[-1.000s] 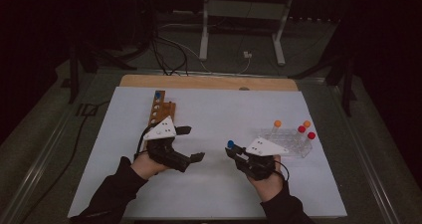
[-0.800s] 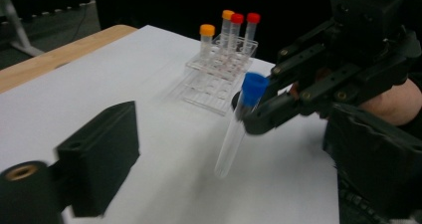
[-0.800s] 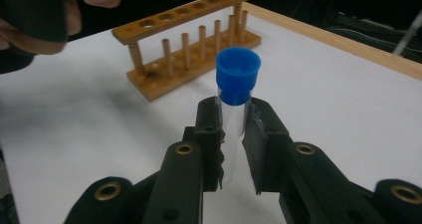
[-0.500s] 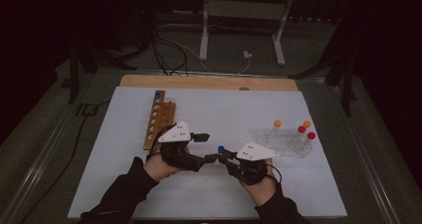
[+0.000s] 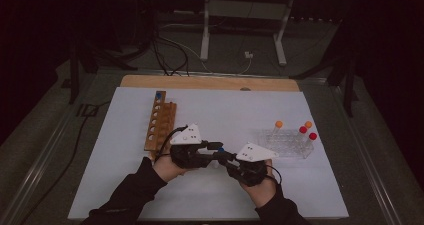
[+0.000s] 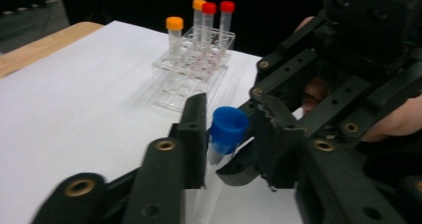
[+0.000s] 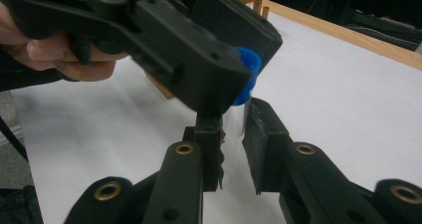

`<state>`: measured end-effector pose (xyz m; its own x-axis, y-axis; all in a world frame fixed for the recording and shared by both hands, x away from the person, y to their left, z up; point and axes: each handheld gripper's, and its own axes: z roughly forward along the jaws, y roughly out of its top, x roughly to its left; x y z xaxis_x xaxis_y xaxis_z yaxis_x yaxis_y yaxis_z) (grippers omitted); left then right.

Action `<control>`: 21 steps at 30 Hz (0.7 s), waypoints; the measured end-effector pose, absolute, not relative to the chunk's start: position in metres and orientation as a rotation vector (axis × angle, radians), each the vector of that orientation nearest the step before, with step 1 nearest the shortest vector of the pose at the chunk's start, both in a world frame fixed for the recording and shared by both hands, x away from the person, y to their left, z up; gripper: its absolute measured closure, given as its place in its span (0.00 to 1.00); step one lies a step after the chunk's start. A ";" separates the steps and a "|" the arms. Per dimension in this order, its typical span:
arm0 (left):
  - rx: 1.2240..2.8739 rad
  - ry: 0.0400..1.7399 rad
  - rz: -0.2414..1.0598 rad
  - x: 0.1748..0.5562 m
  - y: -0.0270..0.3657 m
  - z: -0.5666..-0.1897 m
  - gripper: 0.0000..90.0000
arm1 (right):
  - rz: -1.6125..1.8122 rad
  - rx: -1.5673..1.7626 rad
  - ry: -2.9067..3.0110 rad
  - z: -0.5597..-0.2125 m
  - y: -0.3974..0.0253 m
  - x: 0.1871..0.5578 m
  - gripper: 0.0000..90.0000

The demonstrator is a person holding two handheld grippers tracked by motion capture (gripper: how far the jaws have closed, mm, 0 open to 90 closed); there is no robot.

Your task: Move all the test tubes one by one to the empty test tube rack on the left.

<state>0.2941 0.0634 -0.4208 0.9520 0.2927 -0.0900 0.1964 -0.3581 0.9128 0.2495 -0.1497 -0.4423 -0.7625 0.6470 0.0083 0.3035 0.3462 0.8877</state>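
Left gripper view, blue-capped tube [image 6: 226,134] between both tongs

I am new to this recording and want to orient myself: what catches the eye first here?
At the table's near middle, the left tool and right tool meet around one blue-capped tube. To the right stands a clear rack with orange- and red-capped tubes; to the left, a wooden rack.

Both hand-held grippers meet mid-tabletop [image 5: 125,175], left hand-held gripper [image 5: 214,148] and right hand-held gripper [image 5: 223,156] tip to tip over a blue-capped tube [image 5: 220,150]; wooden rack [image 5: 160,125] left, clear rack [image 5: 285,144] right.
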 end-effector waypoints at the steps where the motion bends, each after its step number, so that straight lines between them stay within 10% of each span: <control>1: 1.955 0.355 0.114 0.294 0.063 -0.421 0.78 | 1.383 0.840 2.271 -0.442 -0.150 0.250 0.85; 14: 1.957 0.341 0.164 0.294 0.061 -0.418 0.86 | 1.400 0.849 2.258 -0.442 -0.151 0.250 0.84; 21: 1.946 0.389 0.211 0.303 0.074 -0.413 0.86 | 1.427 0.854 2.240 -0.440 -0.154 0.250 0.58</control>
<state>0.3032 0.0738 -0.4125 0.9305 0.3649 -0.0319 0.1721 -0.3586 0.9175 0.2496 -0.1536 -0.4405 -0.7571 0.6527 0.0267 0.3003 0.3114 0.9016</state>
